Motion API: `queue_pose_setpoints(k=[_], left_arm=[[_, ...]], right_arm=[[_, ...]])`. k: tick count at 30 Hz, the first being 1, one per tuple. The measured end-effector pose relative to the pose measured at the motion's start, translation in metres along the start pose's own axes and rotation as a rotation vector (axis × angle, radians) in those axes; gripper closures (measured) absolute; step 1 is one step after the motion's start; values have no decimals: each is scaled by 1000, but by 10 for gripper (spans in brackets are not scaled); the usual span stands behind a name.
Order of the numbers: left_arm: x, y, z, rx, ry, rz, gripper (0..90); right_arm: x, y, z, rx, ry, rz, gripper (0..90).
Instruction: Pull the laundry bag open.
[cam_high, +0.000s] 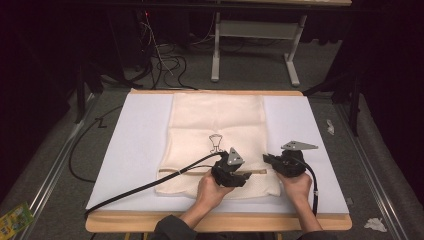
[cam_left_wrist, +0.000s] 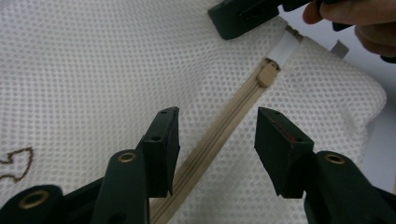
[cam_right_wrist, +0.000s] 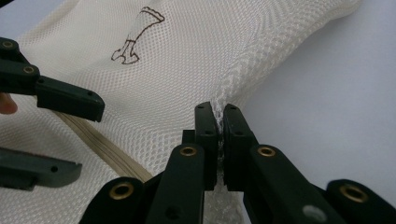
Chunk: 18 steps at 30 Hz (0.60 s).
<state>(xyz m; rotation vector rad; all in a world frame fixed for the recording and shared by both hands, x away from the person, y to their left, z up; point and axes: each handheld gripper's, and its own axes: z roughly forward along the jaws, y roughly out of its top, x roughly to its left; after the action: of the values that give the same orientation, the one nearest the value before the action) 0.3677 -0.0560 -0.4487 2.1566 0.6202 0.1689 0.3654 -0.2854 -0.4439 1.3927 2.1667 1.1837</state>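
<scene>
Right gripper (cam_right_wrist: 219, 135) clenched on bag (cam_high: 215, 125) edge, anchoring it; left gripper (cam_left_wrist: 217, 140) released, jaws straddling zipper (cam_left_wrist: 219, 135), lining up on slider (cam_left_wrist: 268, 74).

Cream mesh bag (cam_high: 217, 142) laid flat on white board (cam_high: 135, 150), printed figure seen at bag's middle. Left gripper (cam_high: 240, 178) held over bag's near part, beside tan zipper line (cam_high: 172, 171). Right gripper (cam_high: 268, 159) held at bag's near right edge; jaws probably closed on mesh, detail too small. Black cable (cam_high: 150, 185) trailed across bag's near left corner.
</scene>
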Motion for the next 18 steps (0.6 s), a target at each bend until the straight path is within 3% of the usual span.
queue_pose_setpoints(k=[7, 9, 18], left_arm=[[-11, 3, 11, 8, -33, 13, 520], [-14, 3, 13, 12, -25, 31, 520], [-18, 1, 21, 19, -53, 14, 532]], right_arm=[[-1, 1, -3, 2, 7, 10, 881], [0, 1, -3, -1, 8, -3, 881], [1, 2, -1, 8, 12, 5, 881]])
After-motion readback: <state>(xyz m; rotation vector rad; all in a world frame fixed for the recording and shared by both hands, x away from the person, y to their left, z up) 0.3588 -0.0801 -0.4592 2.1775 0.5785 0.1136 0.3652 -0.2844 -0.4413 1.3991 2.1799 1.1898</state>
